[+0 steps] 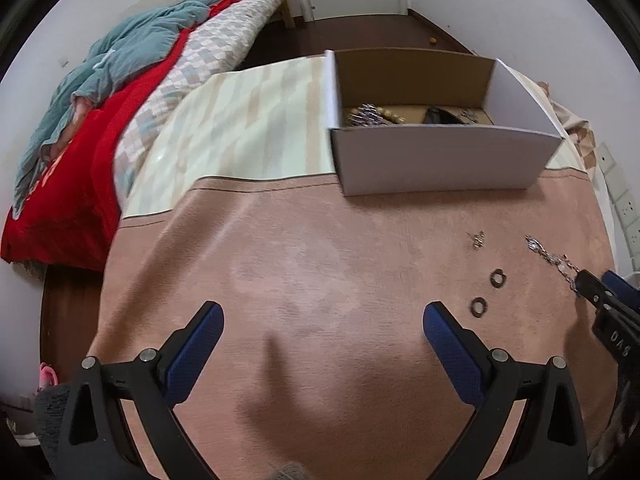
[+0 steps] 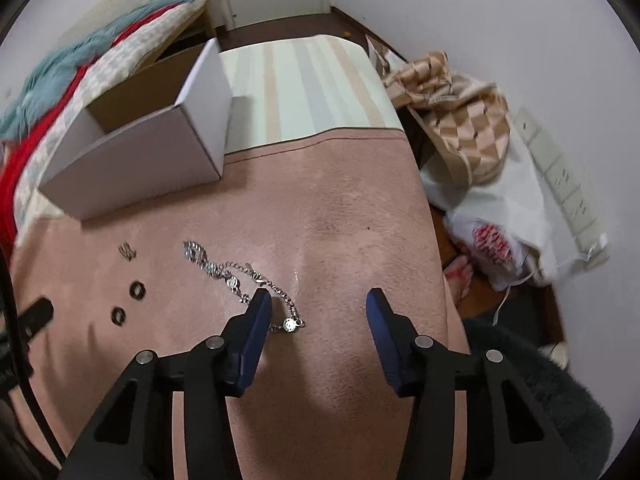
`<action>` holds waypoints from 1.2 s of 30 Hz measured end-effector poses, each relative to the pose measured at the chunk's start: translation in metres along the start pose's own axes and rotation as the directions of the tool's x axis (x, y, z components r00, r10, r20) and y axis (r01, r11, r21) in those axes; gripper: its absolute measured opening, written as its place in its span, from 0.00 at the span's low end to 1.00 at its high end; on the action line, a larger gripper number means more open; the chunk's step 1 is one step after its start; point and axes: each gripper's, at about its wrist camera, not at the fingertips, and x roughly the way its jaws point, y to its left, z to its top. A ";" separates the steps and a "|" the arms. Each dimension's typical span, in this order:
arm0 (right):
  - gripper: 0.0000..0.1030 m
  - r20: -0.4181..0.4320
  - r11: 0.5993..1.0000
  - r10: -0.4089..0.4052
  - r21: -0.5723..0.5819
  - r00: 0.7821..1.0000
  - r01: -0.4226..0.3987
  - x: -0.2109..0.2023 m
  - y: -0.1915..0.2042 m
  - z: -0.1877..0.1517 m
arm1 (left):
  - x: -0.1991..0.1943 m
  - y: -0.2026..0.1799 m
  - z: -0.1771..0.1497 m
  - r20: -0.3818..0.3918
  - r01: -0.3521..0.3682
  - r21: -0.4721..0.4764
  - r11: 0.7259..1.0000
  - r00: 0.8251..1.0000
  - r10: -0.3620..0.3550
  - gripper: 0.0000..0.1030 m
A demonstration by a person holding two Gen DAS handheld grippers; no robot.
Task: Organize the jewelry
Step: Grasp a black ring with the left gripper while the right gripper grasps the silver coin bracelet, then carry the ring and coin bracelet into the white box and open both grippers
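A white cardboard box [image 1: 436, 158] stands on the pink table cover [image 1: 304, 264] and holds several jewelry pieces [image 1: 366, 115]. It also shows in the right wrist view [image 2: 132, 168]. A silver chain bracelet [image 2: 236, 276] lies on the cover, its end charm just right of my right gripper's left finger. Two dark rings [image 2: 137, 289] [image 2: 119, 315] and a small earring [image 2: 127, 251] lie left of it. My right gripper [image 2: 318, 300] is open over the bracelet's end. My left gripper [image 1: 322, 316] is open and empty, left of the rings [image 1: 479, 306].
A bed with red, teal and checked bedding [image 1: 120, 92] lies to the left. A striped cloth [image 2: 304, 84] covers the table's far half. Bags and cloth [image 2: 468, 128] are piled on the floor to the right by the wall.
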 end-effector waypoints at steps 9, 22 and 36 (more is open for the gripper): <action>0.02 0.006 1.000 0.001 -0.017 1.000 -0.001 -0.007 0.002 -0.007 | 0.004 -0.044 -0.002 -0.011 0.094 0.079 0.992 0.996 -0.094 0.99; 0.02 0.008 0.999 -0.006 0.031 1.000 0.006 -0.007 -0.010 -0.011 | 0.013 -0.072 -0.007 -0.014 0.167 0.144 0.975 0.986 -0.167 0.55; 0.02 0.006 0.998 0.008 0.056 1.000 -0.008 -0.010 -0.017 -0.011 | 0.009 -0.076 -0.006 -0.005 0.200 0.180 0.963 0.979 -0.202 0.09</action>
